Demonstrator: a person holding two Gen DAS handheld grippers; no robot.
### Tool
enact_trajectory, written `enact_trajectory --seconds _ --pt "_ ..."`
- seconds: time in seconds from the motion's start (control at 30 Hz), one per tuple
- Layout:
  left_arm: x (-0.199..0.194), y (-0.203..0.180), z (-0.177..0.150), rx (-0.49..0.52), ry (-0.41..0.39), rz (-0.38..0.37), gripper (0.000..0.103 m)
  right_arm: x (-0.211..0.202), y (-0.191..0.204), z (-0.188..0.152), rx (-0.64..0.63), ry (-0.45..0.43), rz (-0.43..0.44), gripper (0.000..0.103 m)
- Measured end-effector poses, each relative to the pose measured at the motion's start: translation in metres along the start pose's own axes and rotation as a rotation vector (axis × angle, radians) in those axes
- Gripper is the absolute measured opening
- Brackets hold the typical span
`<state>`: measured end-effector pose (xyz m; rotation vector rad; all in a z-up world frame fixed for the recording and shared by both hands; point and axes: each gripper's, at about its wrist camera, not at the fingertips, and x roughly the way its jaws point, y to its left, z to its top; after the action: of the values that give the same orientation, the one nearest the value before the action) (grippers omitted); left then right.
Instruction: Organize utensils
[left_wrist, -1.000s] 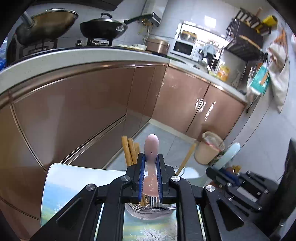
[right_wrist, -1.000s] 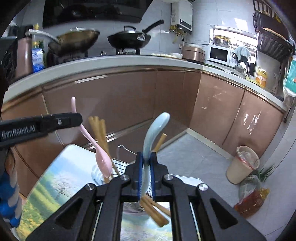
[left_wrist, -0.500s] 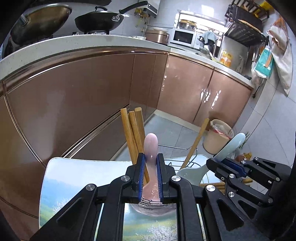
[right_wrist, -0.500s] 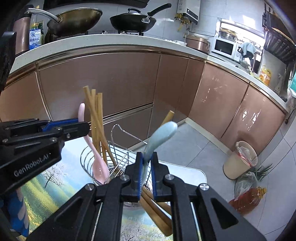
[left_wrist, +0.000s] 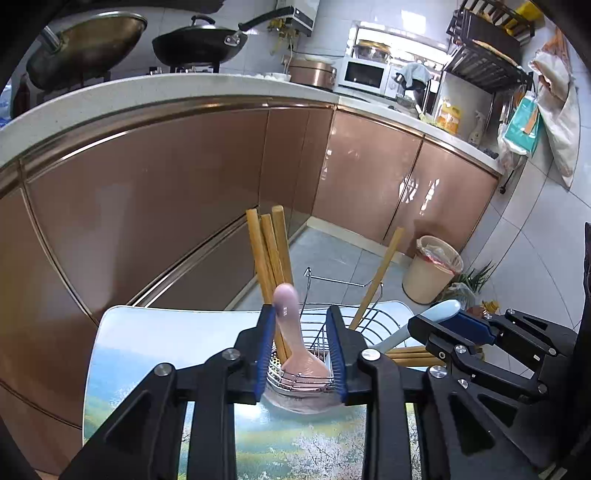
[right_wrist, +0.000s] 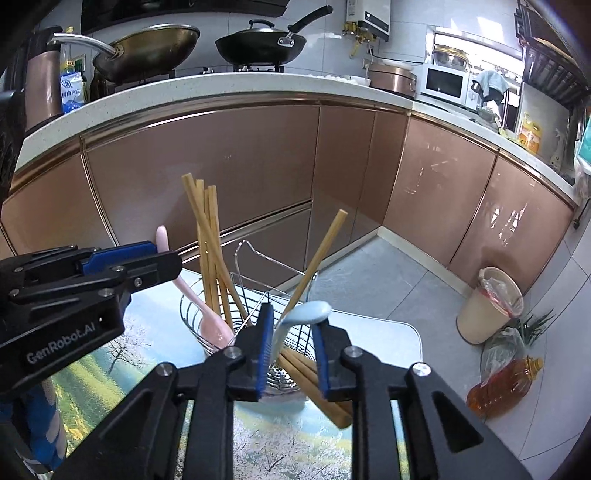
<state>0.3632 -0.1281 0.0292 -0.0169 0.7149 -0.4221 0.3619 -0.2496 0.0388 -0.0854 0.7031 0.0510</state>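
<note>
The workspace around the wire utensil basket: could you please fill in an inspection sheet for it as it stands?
Surface: small table with a landscape print, bare beside the basket.
Job's things: wire basket holds wooden chopsticks, pink spoon and blue spoon, handles up; more chopsticks lie loose on the table.
Clutter: nothing seen on the table.
Grippers: left gripper opening, pink spoon between its fingers, no longer pinched; right gripper opening around the blue spoon.
Cables: nothing seen.
Surroundings: copper cabinets, woks on the stove, microwave, bin, oil bottle on the floor.
</note>
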Motion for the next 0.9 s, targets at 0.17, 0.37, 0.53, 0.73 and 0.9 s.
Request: enact_trajectory --seconds 0.17,0.37,0.53,0.73,0.9 --pt "-0.019 0.000 -0.002 -0.002 -0.019 0.001 0.034 -0.019 0.005 -0.002 0.002 -0.018 0.000 0.021" --pt "-0.046 0.003 -0.009 -0.010 -0.042 0.007 0.037 -0.049 0.009 -0.007 0.015 -0.048 -0.001 0.023" --pt "-0.078 0.003 -0.025 -0.012 -0.086 0.019 0.049 -0.079 0.015 -0.019 0.036 -0.083 0.000 0.025" --pt "-0.129 0.000 -0.061 0.017 -0.177 0.073 0.066 -0.117 0.032 -0.049 0.050 -0.139 0.003 0.039" --pt "-0.169 0.003 -0.097 0.032 -0.248 0.127 0.078 -0.143 0.050 -0.084 0.058 -0.163 0.004 0.042"
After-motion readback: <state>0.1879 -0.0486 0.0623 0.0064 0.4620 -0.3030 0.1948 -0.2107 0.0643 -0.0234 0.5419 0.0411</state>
